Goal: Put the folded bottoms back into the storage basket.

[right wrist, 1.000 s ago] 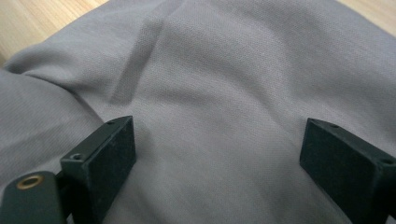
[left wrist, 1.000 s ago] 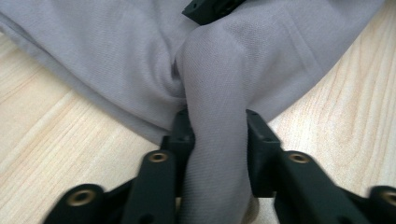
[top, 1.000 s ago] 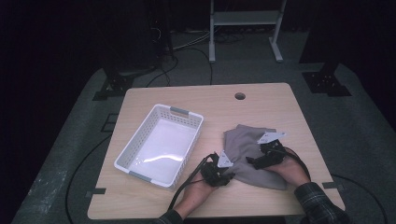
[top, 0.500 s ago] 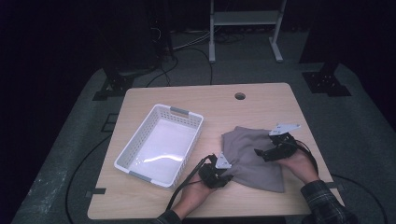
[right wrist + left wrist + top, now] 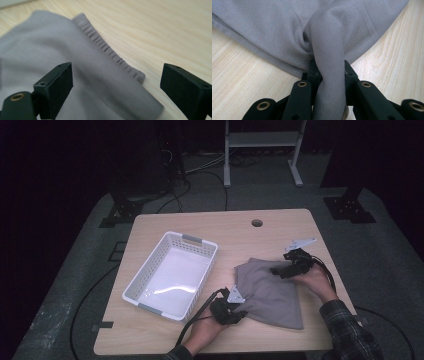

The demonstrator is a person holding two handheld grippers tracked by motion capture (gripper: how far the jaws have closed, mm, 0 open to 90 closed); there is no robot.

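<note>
While the left claw (image 5: 329,82) pinches a fold of grey garment (image 5: 272,290), the spread right claw (image 5: 116,87) hovers over its ribbed hem (image 5: 110,53); a shallow bite could let it slip.

Grey cloth (image 5: 272,292), white basket (image 5: 172,272), pale wood table (image 5: 240,227).

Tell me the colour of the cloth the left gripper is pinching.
Plain grey, a fine-knit fabric cloth, best seen in the left gripper view, bunched between the left gripper jaws.
</note>
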